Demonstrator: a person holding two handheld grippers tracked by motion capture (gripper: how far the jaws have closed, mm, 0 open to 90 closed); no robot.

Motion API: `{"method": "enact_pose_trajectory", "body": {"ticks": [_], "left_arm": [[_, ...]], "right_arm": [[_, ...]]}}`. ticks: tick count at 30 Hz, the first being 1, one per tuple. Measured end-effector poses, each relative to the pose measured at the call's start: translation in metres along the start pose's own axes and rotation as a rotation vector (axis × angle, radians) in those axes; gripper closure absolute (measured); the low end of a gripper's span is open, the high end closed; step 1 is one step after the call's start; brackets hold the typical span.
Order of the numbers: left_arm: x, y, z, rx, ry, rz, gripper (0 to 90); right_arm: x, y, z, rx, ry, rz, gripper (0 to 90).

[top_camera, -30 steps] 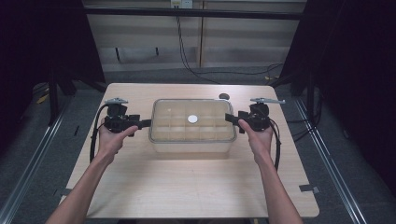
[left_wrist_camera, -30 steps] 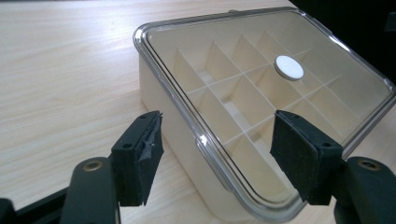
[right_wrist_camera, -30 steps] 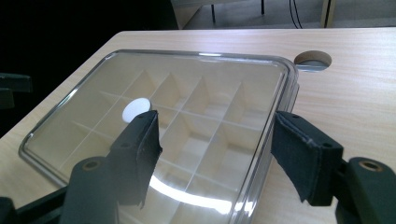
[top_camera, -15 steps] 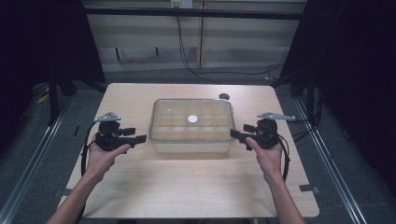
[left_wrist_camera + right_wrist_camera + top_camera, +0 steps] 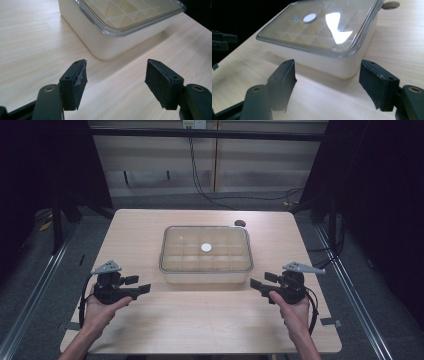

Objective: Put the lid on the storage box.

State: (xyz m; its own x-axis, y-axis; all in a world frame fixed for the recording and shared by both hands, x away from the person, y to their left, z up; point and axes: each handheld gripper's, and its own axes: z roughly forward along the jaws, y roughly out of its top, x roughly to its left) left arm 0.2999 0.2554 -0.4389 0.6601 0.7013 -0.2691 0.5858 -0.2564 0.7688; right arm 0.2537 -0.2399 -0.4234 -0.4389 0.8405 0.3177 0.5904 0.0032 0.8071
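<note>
The lidded compartment box (image 5: 205,254) is sitting mid-surface (image 5: 200,320), its clear lid (image 5: 322,25) seated. Both claws are standing released and empty, well apart from it: left claw (image 5: 145,289) near its front-left corner, right claw (image 5: 256,283) front-right, jaws just opening. For a clean regrasp, approach both ends level and together

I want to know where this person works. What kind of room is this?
Probably a lab or test room set up for recording, not a home. A bare wooden table stands between dark curtains, cables run over the grey floor, and the person holds camera-fitted tongs beside a lidded plastic box.
</note>
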Motion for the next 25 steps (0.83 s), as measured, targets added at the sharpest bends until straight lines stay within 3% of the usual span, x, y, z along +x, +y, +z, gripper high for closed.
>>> {"method": "enact_pose_trajectory", "body": {"ticks": [8, 9, 13, 21, 22, 24, 25], "left_arm": [[-0.005, -0.020, -0.008, 0.037, -0.014, -0.019, 32.3], [-0.008, -0.026, -0.012, 0.049, -0.016, 0.000, 31.9], [-0.010, -0.036, -0.016, 0.056, -0.009, -0.001, 31.9], [-0.008, -0.062, -0.021, 0.076, 0.008, -0.019, 31.6], [-0.007, -0.065, -0.019, 0.092, 0.013, -0.038, 31.7], [-0.007, -0.066, -0.018, 0.094, 0.009, -0.051, 32.0], [-0.008, -0.067, -0.017, 0.106, 0.006, -0.044, 32.0]], "right_arm": [[0.003, -0.021, -0.011, 0.007, -0.008, 0.009, 28.8], [0.005, -0.026, -0.015, 0.009, -0.004, 0.009, 29.1], [0.007, -0.036, -0.019, 0.009, -0.004, 0.021, 28.9], [0.005, -0.055, -0.030, 0.029, -0.043, 0.017, 27.4], [0.001, -0.061, -0.031, 0.035, -0.064, 0.013, 27.1], [-0.002, -0.064, -0.031, 0.033, -0.069, 0.024, 27.1], [-0.007, -0.068, -0.030, 0.033, -0.065, 0.062, 24.5]]}}
